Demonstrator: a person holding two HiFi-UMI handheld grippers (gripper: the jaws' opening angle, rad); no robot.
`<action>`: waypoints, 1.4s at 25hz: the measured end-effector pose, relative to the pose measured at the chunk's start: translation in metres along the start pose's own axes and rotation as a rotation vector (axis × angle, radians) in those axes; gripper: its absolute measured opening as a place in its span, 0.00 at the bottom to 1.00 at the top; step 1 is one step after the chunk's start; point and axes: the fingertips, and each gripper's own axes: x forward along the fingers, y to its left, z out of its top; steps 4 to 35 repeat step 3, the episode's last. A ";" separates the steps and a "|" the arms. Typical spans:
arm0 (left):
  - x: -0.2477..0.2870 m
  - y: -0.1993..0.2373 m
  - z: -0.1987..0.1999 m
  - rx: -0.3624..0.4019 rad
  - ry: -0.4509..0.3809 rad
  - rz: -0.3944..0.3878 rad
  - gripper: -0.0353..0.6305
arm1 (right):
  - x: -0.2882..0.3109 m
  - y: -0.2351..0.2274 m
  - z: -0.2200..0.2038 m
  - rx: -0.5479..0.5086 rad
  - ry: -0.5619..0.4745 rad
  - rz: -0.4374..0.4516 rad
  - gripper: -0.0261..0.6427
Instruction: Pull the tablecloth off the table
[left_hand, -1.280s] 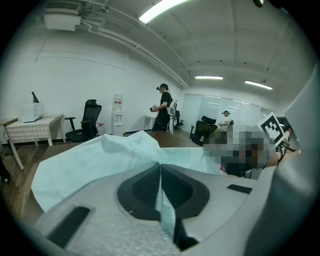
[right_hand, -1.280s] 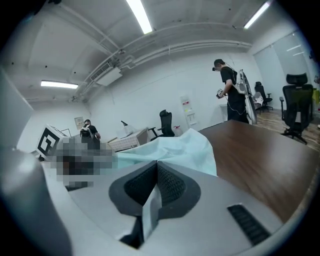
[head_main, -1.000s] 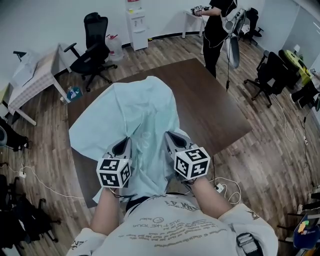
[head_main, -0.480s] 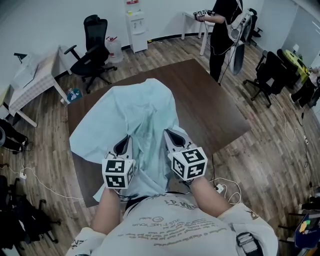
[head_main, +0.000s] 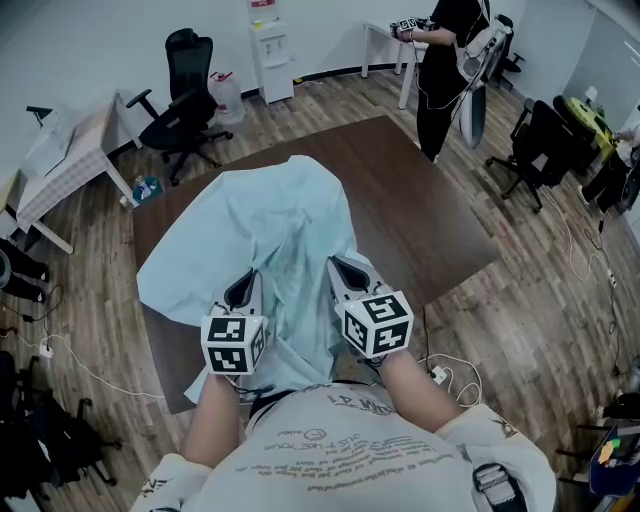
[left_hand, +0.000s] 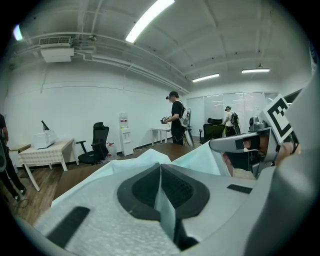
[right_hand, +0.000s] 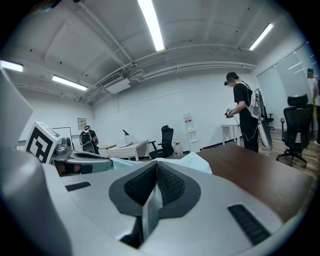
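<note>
A pale blue-green tablecloth (head_main: 270, 225) lies bunched over the near left part of a dark brown table (head_main: 420, 210); its near edge hangs toward me. My left gripper (head_main: 244, 287) is shut on the cloth's near edge, and a thin fold of tablecloth (left_hand: 165, 210) is pinched between its pads. My right gripper (head_main: 340, 268) is shut on the same edge a little to the right, with a strip of tablecloth (right_hand: 150, 210) clamped in its jaws. The cloth rises in folds ahead of both grippers.
A black office chair (head_main: 185, 95) and a small table with a checked cover (head_main: 70, 160) stand at the far left. A person (head_main: 445, 60) stands beyond the table's far right corner. More chairs (head_main: 540, 150) are at the right. Cables (head_main: 60, 350) lie on the wood floor.
Both grippers keep their grip with barely any shift. The person at the back has stepped slightly to the right.
</note>
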 end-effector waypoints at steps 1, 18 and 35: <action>0.000 -0.001 -0.001 -0.001 0.002 0.002 0.07 | -0.001 -0.001 0.000 0.000 0.001 0.000 0.06; 0.001 -0.003 -0.002 0.000 0.007 0.005 0.07 | -0.003 -0.004 -0.001 0.000 0.003 0.000 0.06; 0.001 -0.003 -0.002 0.000 0.007 0.005 0.07 | -0.003 -0.004 -0.001 0.000 0.003 0.000 0.06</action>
